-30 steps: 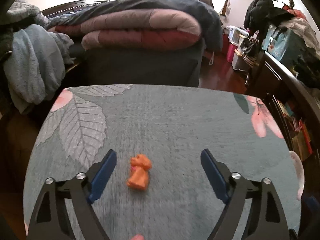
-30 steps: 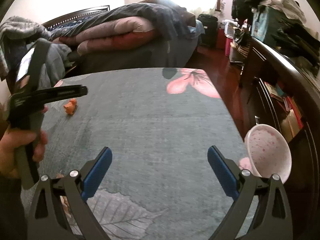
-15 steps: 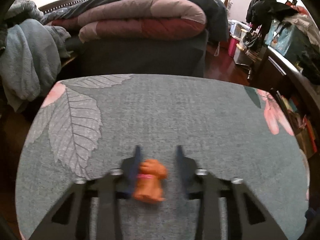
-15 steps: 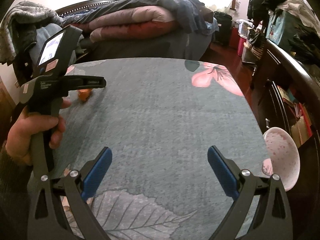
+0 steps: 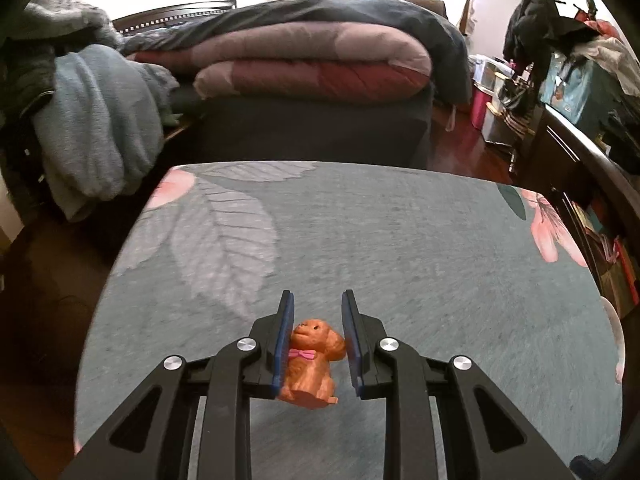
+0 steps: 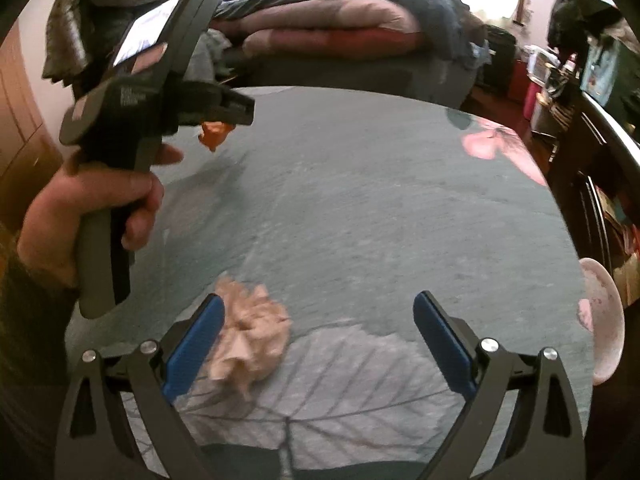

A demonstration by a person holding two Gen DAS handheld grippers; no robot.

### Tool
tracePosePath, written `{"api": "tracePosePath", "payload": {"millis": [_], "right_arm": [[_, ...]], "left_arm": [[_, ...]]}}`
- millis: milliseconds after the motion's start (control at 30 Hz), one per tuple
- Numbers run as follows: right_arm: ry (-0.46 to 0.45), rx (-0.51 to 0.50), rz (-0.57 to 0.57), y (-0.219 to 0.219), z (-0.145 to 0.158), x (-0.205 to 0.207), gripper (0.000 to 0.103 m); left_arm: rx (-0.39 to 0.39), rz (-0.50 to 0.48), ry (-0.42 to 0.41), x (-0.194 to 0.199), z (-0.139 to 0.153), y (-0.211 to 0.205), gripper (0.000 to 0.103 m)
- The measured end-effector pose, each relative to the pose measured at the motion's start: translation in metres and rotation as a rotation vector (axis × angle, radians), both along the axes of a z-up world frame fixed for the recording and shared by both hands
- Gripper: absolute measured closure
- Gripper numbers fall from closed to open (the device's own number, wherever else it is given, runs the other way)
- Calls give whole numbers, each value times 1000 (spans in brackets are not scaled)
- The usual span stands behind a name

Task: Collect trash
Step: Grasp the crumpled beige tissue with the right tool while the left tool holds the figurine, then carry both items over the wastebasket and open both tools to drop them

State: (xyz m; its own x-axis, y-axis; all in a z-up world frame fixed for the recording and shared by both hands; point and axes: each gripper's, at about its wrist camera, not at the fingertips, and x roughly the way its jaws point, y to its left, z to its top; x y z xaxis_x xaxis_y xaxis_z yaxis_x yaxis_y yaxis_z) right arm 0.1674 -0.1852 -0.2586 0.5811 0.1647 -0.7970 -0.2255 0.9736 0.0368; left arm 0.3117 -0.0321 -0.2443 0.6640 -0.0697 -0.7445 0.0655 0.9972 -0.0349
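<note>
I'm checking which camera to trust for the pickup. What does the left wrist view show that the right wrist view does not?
Only the left wrist view shows the orange toy dog in detail, with its pink bow, clamped between the left tool's pads.

Only the right wrist view shows the crumpled tissue lying between the right tool's open jaws, which have just been closing, and the person's hand holding the left tool.

Both show the teal floral tablecloth, the pink bowl at its right edge, and the folded bedding behind.
</note>
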Motion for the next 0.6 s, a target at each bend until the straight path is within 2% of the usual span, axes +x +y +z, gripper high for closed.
{"api": "tracePosePath", "payload": {"millis": [100,200,233,333,433,600], "right_arm": [[27,-7,31,13,-8,1,26],[58,-18,58,24,-16,1,46],[53,-32,63,27,-18,-1,47],[42,-36,83,30,-16,-4,70],[36,-46,88,28,-14,-9,77],[7,-34,53,7,-3,-14,78]], "left_arm": [[3,21,-12,-9,5,12,79],[-2,35,-16,-15,7,20,79],[-5,38,-16,-16,8,23,79],[-13,42,-11,-21,8,29,79],[-13,37,-14,-27,10,28,79],[-32,0,-24,-39,19,13,79]]}}
